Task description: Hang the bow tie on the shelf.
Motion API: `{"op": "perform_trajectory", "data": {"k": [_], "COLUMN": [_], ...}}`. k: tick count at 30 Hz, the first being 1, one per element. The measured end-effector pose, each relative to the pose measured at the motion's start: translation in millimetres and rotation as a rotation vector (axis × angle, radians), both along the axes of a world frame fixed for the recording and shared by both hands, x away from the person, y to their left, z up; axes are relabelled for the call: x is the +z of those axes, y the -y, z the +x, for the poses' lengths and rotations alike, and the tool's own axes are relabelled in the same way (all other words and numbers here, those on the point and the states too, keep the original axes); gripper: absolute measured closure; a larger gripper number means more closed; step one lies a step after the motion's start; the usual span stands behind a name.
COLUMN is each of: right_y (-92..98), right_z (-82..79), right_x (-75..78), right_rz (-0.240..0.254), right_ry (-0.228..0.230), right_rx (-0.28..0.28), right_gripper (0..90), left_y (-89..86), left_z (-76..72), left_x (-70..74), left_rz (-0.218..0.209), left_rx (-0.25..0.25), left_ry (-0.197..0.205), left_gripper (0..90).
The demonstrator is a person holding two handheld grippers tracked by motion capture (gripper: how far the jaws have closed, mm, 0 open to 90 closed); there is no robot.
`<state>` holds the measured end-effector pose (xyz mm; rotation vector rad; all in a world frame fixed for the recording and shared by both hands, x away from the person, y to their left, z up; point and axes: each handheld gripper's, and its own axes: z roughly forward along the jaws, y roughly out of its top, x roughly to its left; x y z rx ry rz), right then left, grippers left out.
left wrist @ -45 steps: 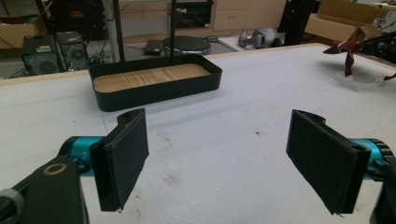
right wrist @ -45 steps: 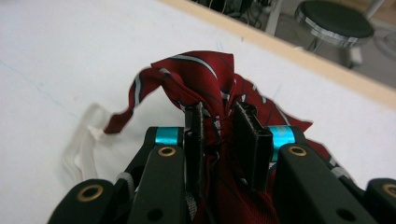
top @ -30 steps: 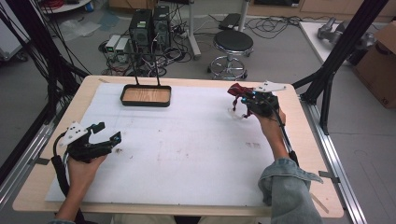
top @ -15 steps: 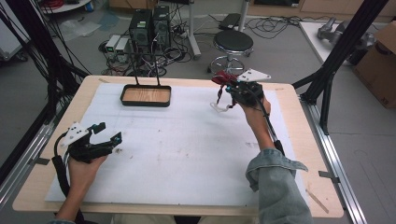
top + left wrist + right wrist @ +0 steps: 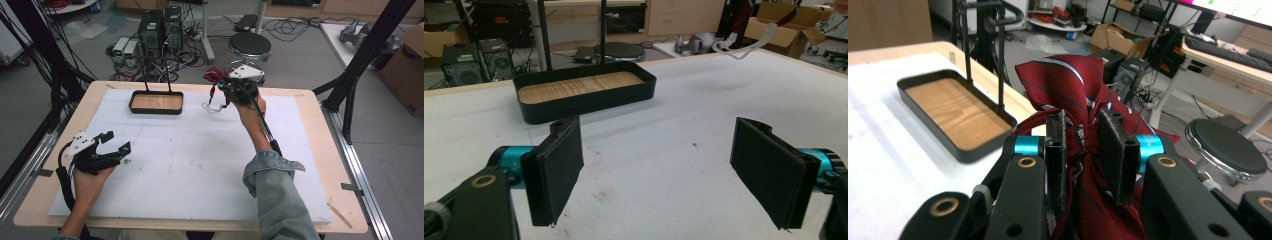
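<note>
High view, left side: left gripper (image 5: 116,147) rests low over the white mat (image 5: 190,165), held in the person's left hand (image 5: 90,182).
Left fingers: spread wide, nothing between the two black pads (image 5: 556,167); bare mat lies in the gap.
Ahead of the left fingers: black tray (image 5: 584,95) with a wooden floor, standing on the mat beyond the tips and a little toward the left pad; two thin black posts (image 5: 543,32) rise from its far rim.
Tray, high view: it sits near the far edge of the mat (image 5: 156,102), well apart from both grippers, empty.
High view, centre-right: right gripper (image 5: 223,86) is held up above the far part of the mat, in the person's right hand (image 5: 250,107), denim sleeve (image 5: 277,187) behind it.
Right fingers: drawn narrow and clamped on a red striped tie (image 5: 1068,95); the cloth is bunched between the pads (image 5: 1118,150) and bulges above and below them.
Tie, position: squeezed between the right fingertips, clear of the mat, its folded end standing beyond the tips.
White band: a pale loop (image 5: 212,106) hangs below the right fingers, just above the mat; the left gripper view shows it far off at upper right (image 5: 749,47).
Tray relative to the right fingers: to their left and lower (image 5: 955,117), apart from the tie.
</note>
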<state>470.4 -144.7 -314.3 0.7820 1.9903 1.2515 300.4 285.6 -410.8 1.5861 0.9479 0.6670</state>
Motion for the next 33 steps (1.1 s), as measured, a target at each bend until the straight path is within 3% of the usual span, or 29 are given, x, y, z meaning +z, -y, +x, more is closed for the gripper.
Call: {"op": "perform_trajectory", "data": {"k": [27, 33], "right_y": [-59.6, -86.0], "right_z": [29.0, 37.5], "right_x": [14.2, 18.3], "right_rz": [0.096, 0.101], "right_ry": [0.029, 0.047], "right_rx": [0.03, 0.055], "right_gripper": [73.8, 73.8], "left_y": [-1.0, -1.1], "left_z": [-1.2, -1.7], "left_x": [0.8, -0.1], "left_rz": [-0.016, -0.022], "left_rx": [-0.012, -0.01], "left_ry": [0.006, 0.002], "left_gripper": [21.3, 21.3]}}
